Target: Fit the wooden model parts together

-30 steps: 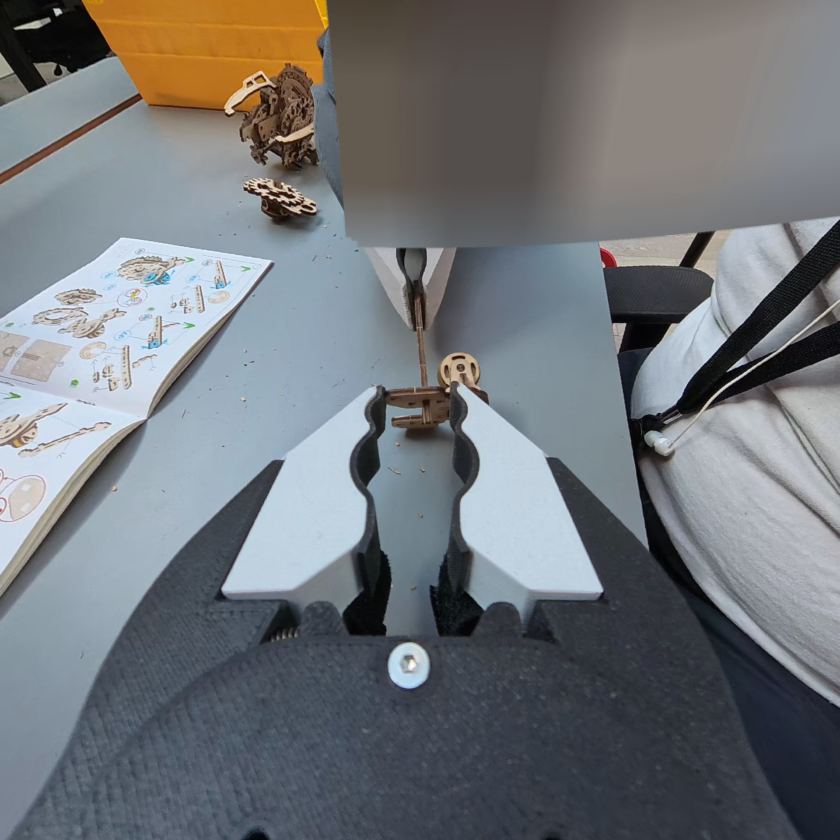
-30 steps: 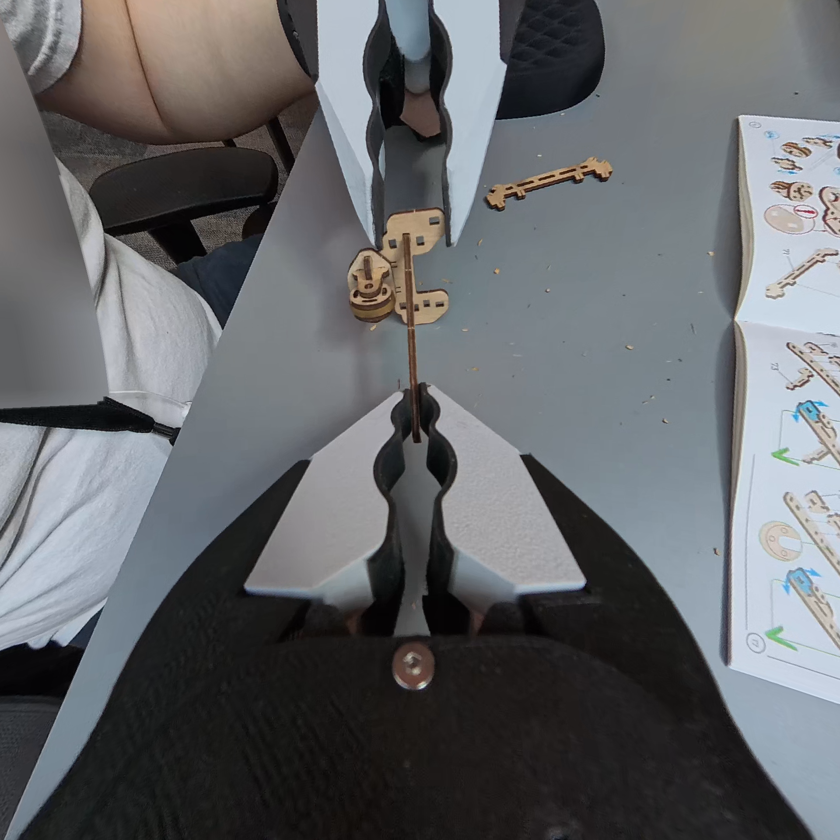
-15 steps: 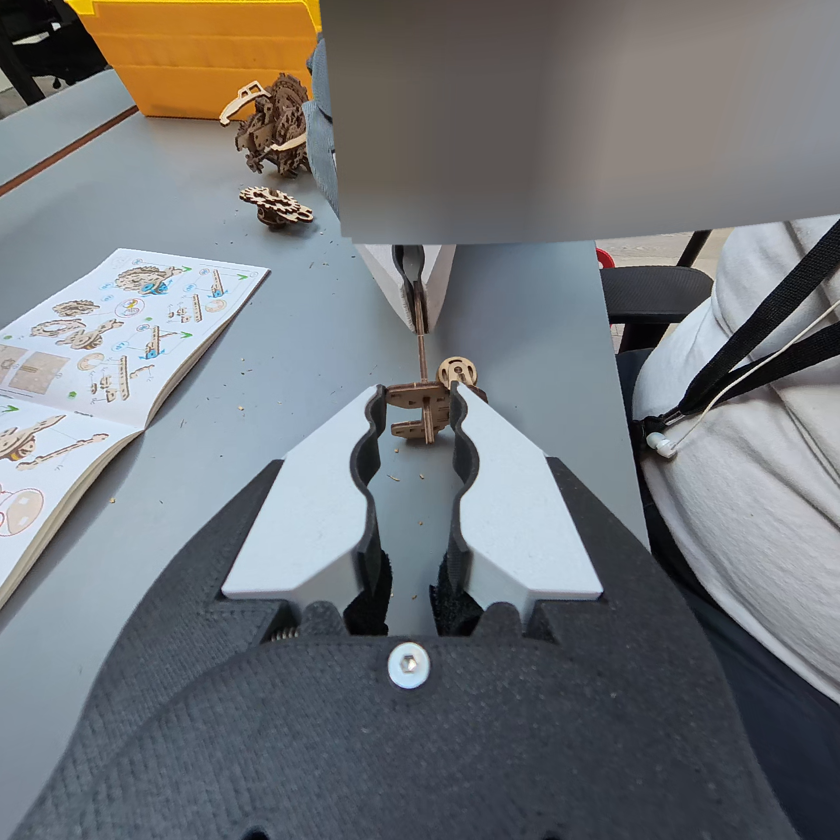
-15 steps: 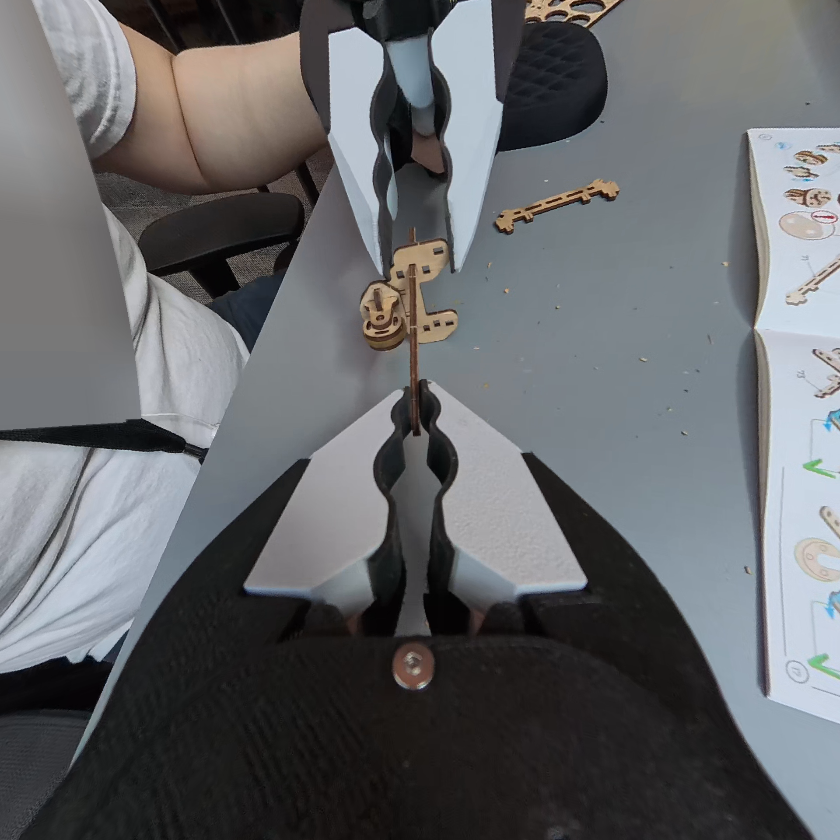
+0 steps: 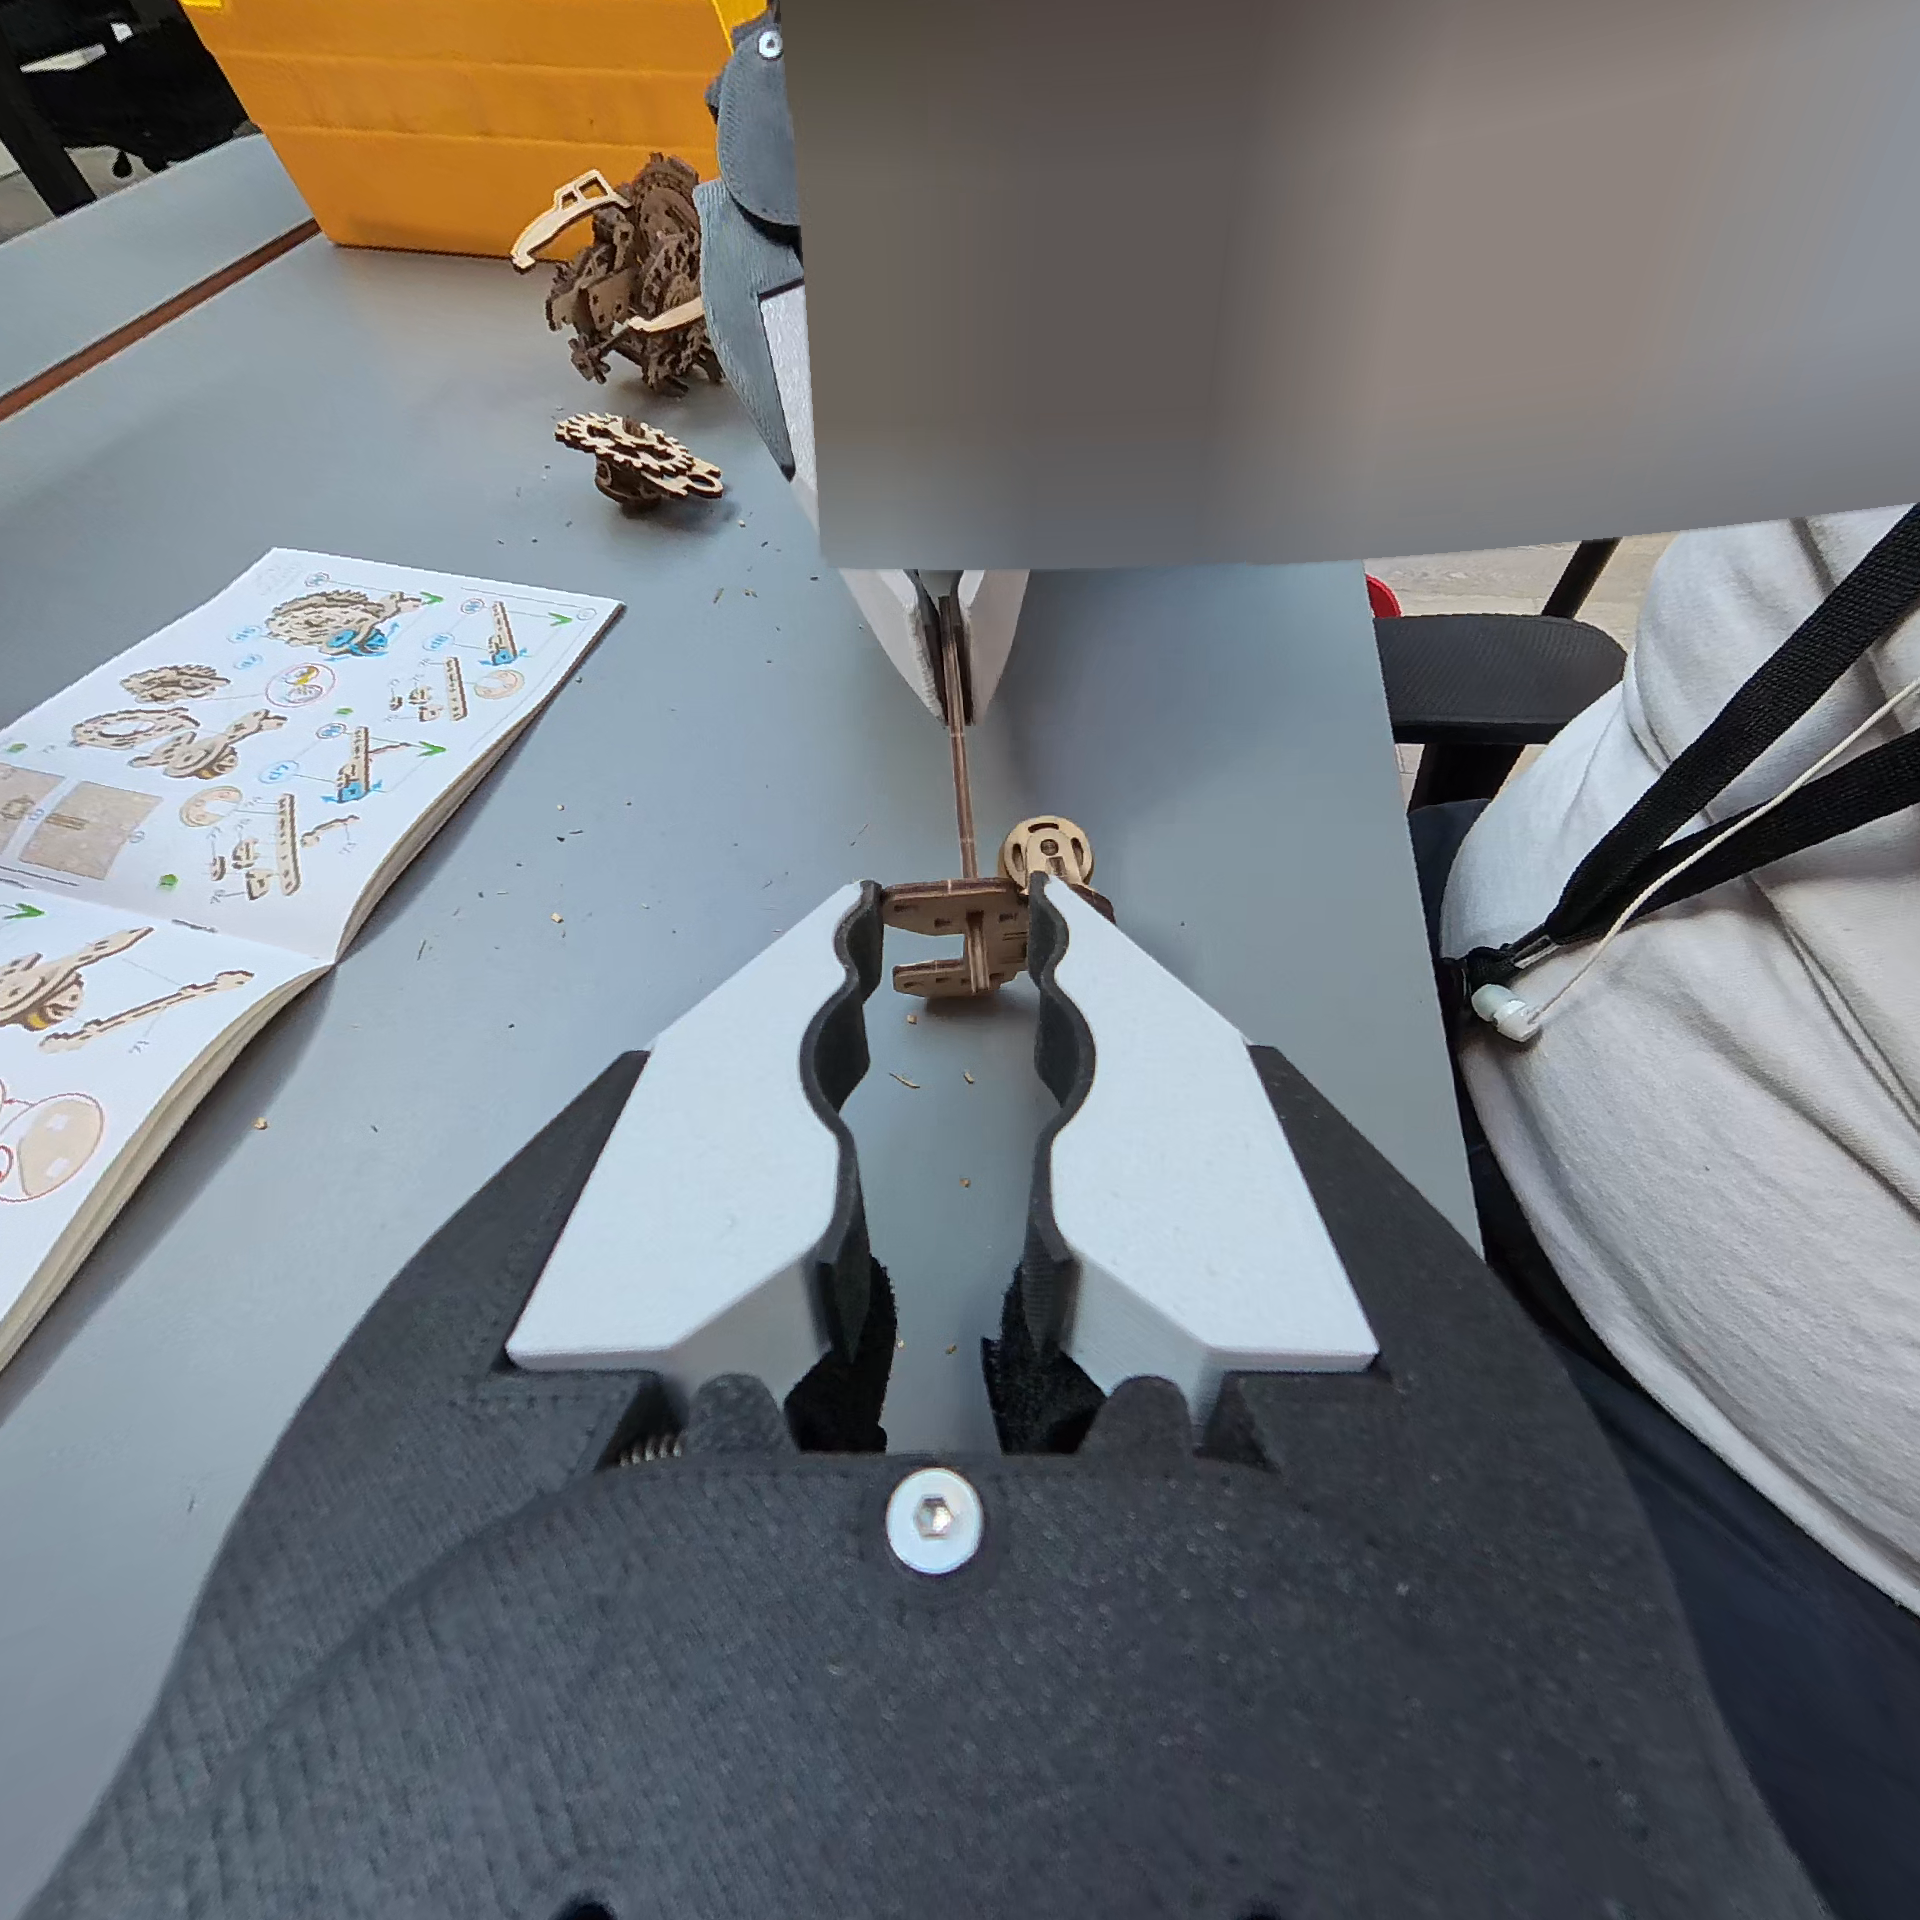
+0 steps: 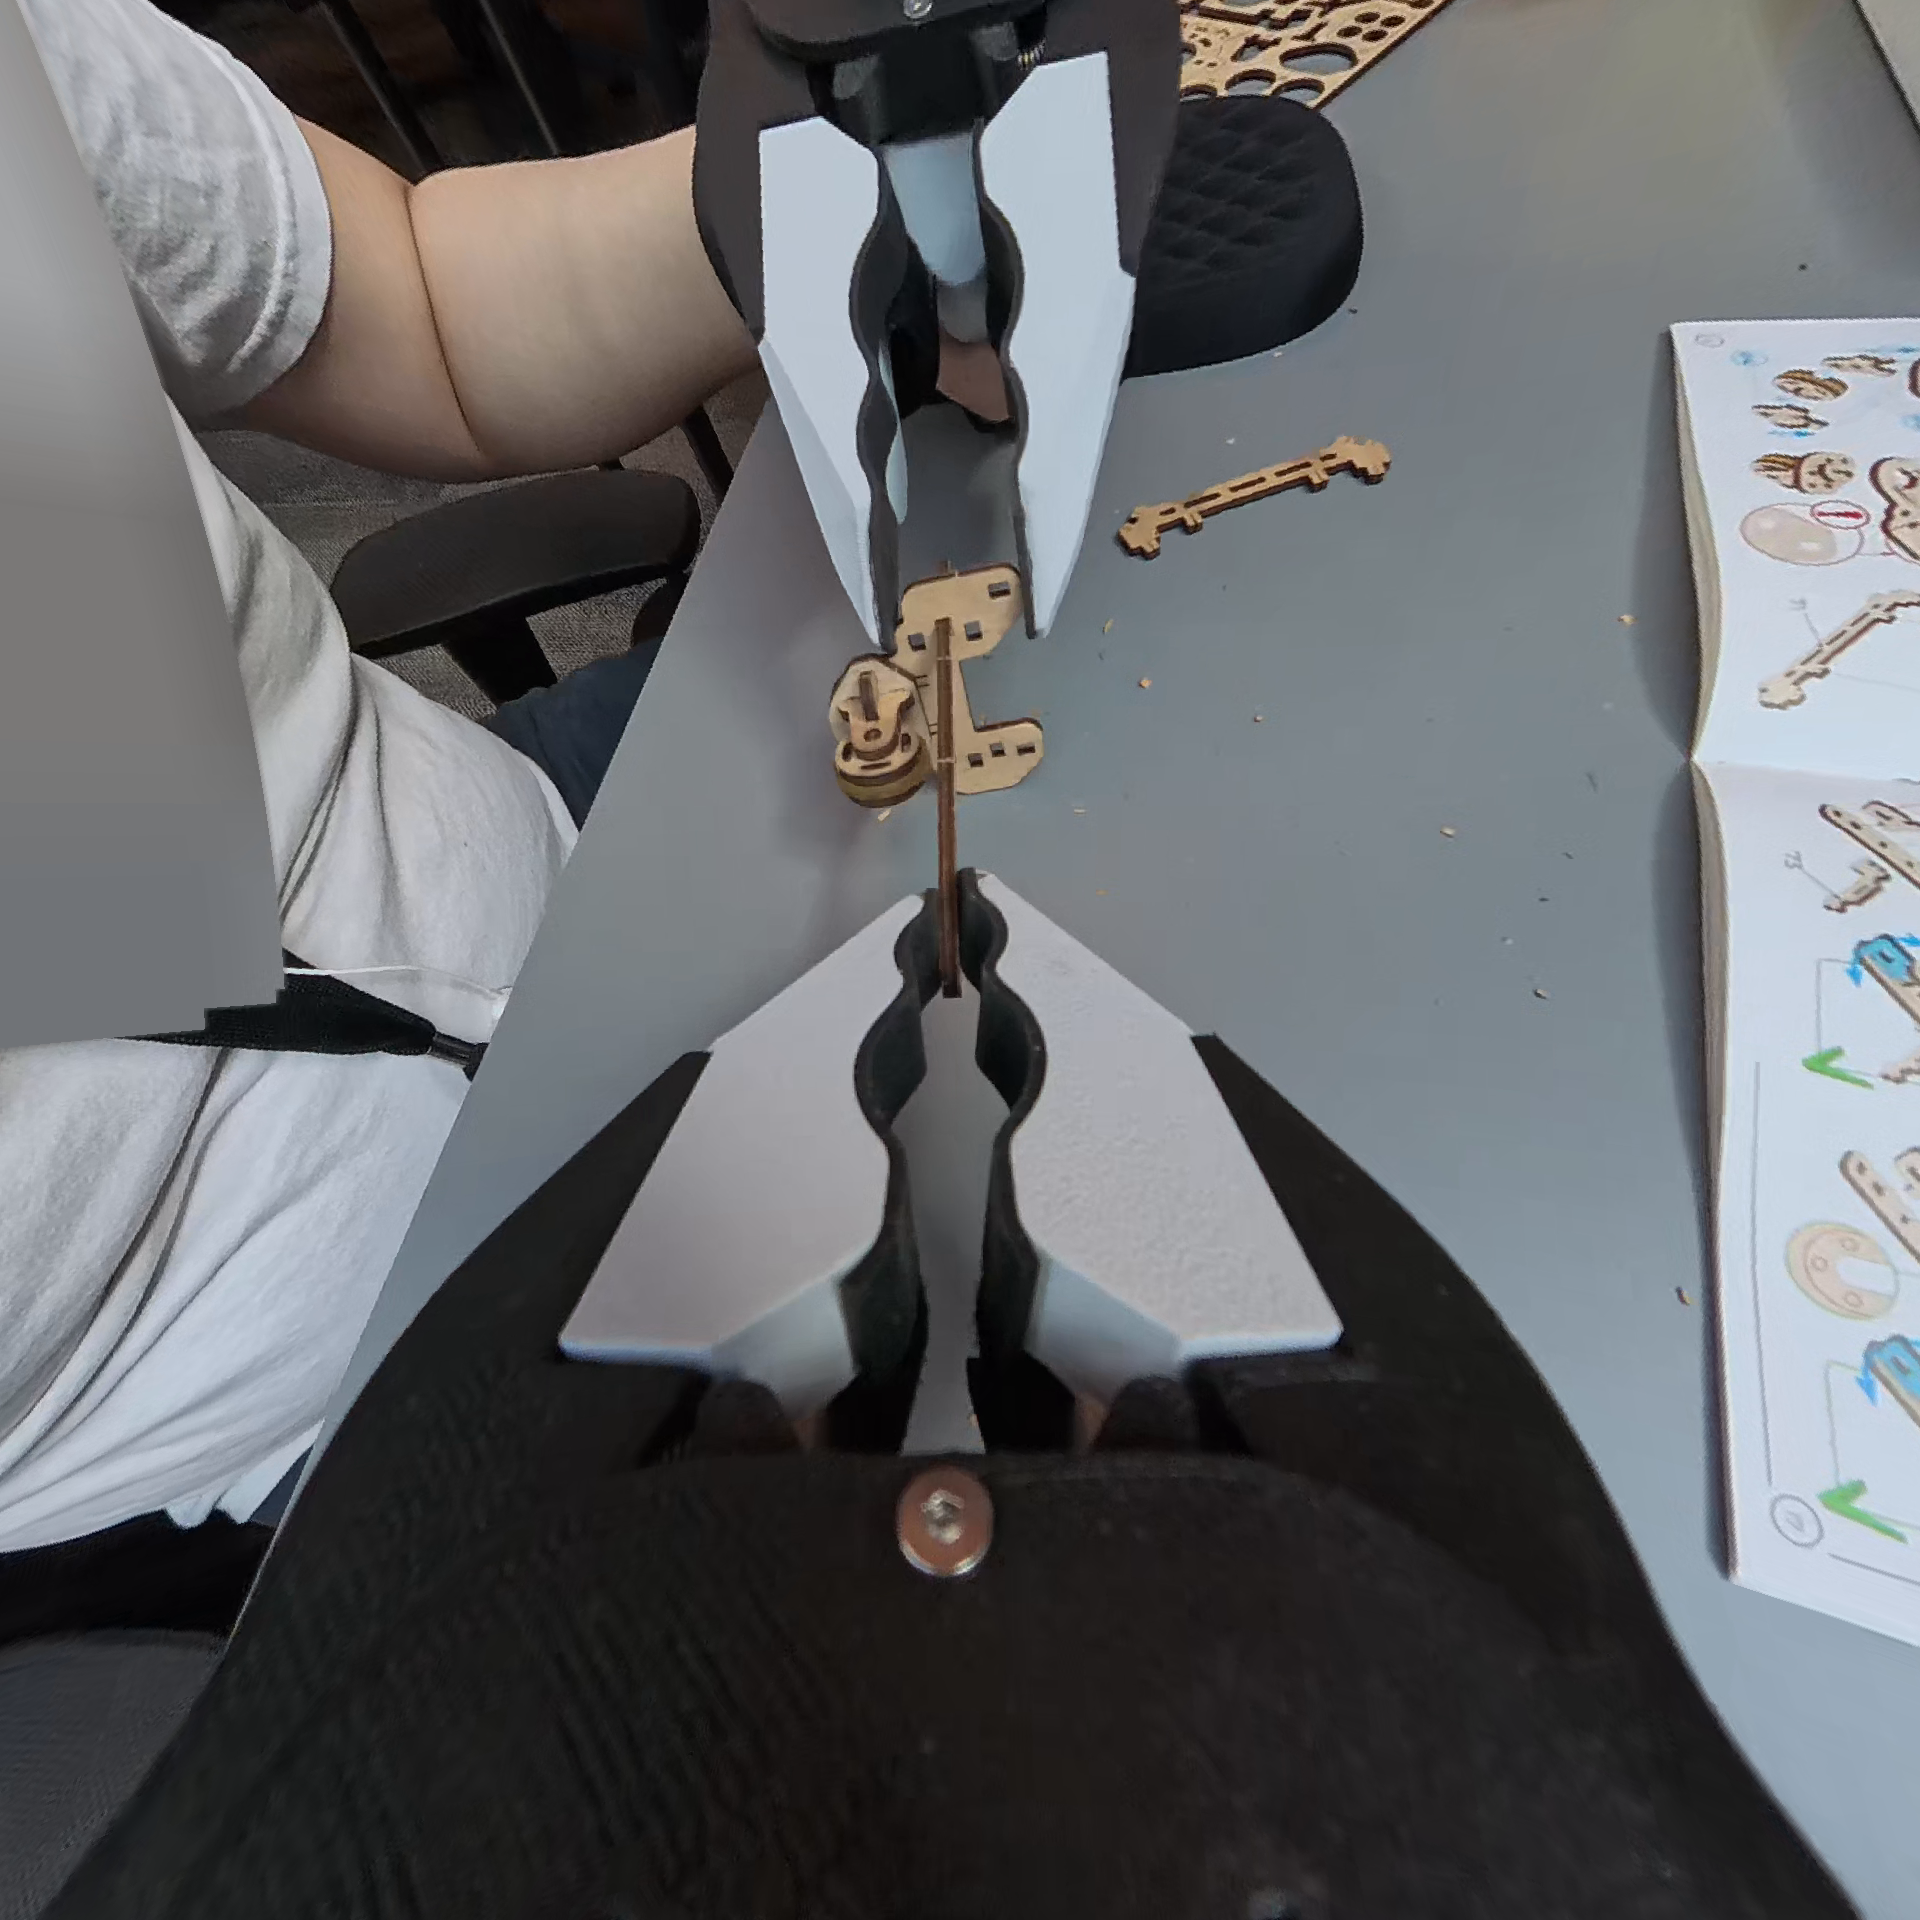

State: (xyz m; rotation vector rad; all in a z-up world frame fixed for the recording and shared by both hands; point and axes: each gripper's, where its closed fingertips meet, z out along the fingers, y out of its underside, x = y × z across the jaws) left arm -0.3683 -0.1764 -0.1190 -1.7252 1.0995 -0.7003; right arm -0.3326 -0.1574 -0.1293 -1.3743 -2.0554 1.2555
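My left gripper is shut on a small C-shaped wooden plate and holds it flat at its fingertips, just above the grey table. My right gripper is shut on a thin wooden strip, seen edge-on. The strip's far end sits in a slot of the plate. The two grippers face each other: the left gripper shows at the top of the right wrist view, and the right gripper shows in the left wrist view. A small round wooden wheel part is against the plate's side; I cannot tell if it is attached.
An open instruction booklet lies on the table. A loose slotted wooden strip lies beyond the plate. A built gear assembly, a loose gear and a yellow bin stand farther off. The person's torso is at the table edge. Tip to tip, the grippers are about 5 centimeters apart. My right gripper's tips are some 20 centimeters from the loose gear.
The strip in my right gripper has slid further through the plate's slot. Both grippers have kept their grip and shifted only a little.
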